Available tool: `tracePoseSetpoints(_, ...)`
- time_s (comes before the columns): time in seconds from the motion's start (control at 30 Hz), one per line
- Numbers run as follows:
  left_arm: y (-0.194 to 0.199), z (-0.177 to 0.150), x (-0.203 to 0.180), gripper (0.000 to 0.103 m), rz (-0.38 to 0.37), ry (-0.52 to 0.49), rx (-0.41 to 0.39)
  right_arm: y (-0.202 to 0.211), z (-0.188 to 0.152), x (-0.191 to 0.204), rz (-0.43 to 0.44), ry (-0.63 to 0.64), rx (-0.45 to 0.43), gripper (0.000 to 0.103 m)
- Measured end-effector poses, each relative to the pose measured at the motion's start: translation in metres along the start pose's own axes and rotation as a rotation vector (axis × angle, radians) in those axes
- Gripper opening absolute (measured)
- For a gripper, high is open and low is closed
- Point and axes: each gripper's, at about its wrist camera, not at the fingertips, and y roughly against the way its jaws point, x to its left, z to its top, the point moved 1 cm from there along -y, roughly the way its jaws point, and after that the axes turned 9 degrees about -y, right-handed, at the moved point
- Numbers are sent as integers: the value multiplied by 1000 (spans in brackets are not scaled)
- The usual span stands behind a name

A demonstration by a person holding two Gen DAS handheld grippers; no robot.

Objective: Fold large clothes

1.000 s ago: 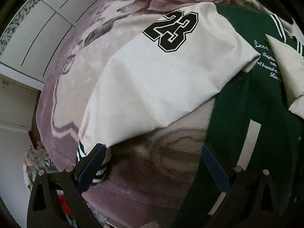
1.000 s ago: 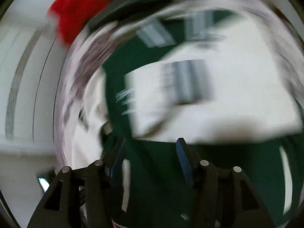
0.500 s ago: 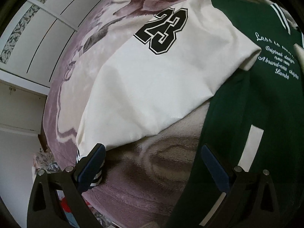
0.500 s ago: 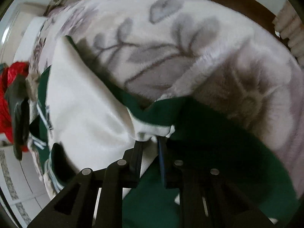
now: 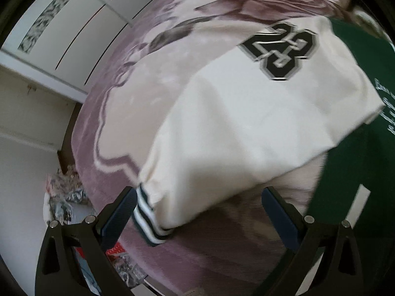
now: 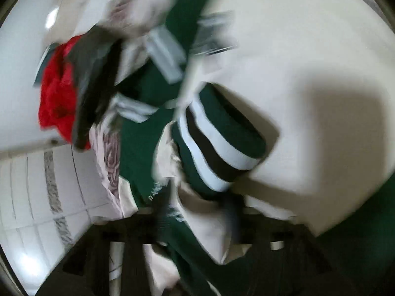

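The left gripper (image 5: 197,212) stands wide open over the bed with nothing pressed between its blue pads (image 5: 118,214). The striped cuff (image 5: 148,219) of the jacket's cream sleeve (image 5: 246,128) lies just inside the left pad, between the two fingers but not squeezed. From that cuff the sleeve runs up and away to the right, carrying a black number 23 (image 5: 281,49) near its far end. Beyond the sleeve's right edge lies the green body of the jacket (image 5: 365,160), with white lettering and a pale strip near the right finger. All of it rests on a mauve blanket (image 5: 153,79) with a rose print, bare between the sleeve and the jacket body just ahead of the fingers. Past the blanket, to the left of the sleeve, stand white wardrobe doors (image 5: 81,19), and below them a heap of patterned things (image 5: 64,197) by the bed.

The right gripper (image 6: 197,219) is badly blurred; its jaws are opening slightly, and folded cream and green cloth sits between the dark fingers, seemingly pinched. Just beyond its tips hangs the other striped cuff (image 6: 217,140), green with white and dark bands, against a wide cream panel. Left of that cuff lies more green fabric, then a red garment (image 6: 56,93) with a dark one beside it.
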Motion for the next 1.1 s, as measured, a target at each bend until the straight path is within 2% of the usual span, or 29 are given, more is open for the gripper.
tracePoseSetpoints(0.07, -6, -6, 10, 103, 9, 19, 15, -21, -34, 49, 25, 138, 35, 25)
tracePoseSetpoints(0.13, -13, -13, 17, 103, 15, 30, 36, -43, -70, 88, -20, 279, 87, 25)
tracePoseSetpoints(0.17, -16, -16, 21, 103, 16, 37, 49, -58, -88, 101, -58, 352, 123, 33)
tracePoseSetpoints(0.2, -19, -19, 25, 103, 15, 46, 59, -80, -110, 111, -105, 428, 202, 44)
tracePoseSetpoints(0.27, -23, -25, 35, 103, 2, 78, 75, -96, -131, 112, -158, 480, 308, 56)
tracePoseSetpoints(0.33, -27, -28, 46, 103, -30, 119, 85, -86, -134, 102, -137, 477, 339, 57)
tracePoseSetpoints(0.37, -32, -30, 51, 103, -63, 146, 90, -73, -130, 93, -101, 454, 349, 61)
tracePoseSetpoints(0.43, -43, -33, 61, 103, -156, 200, 107, -58, -119, 84, -90, 414, 341, 65)
tracePoseSetpoints(0.47, -51, -35, 66, 103, -212, 234, 122, -45, -113, 71, -117, 400, 321, 65)
tracePoseSetpoints(0.5, -61, -37, 72, 103, -273, 277, 135, -58, -102, 75, -136, 396, 316, 65)
tracePoseSetpoints(0.57, -77, -42, 82, 103, -387, 355, 156, -49, -91, 59, -182, 383, 305, 65)
tracePoseSetpoints(0.73, -113, -59, 97, 102, -666, 575, 218, -47, -83, 46, -230, 360, 312, 65)
tracePoseSetpoints(0.8, -113, -68, 107, 101, -765, 686, 171, -56, -89, 45, -249, 346, 318, 65)
tracePoseSetpoints(0.87, -114, -75, 117, 101, -810, 759, 137, -61, -98, 42, -251, 337, 331, 65)
tracePoseSetpoints(0.97, -125, -88, 132, 101, -884, 895, 122, -87, -117, 59, -256, 341, 348, 65)
tracePoseSetpoints(1.0, -126, -94, 140, 100, -940, 947, 106, -93, -122, 62, -261, 344, 353, 65)
tracePoseSetpoints(1.1, -115, -113, 155, 100, -1034, 1002, 44, -105, -133, 68, -292, 362, 364, 65)
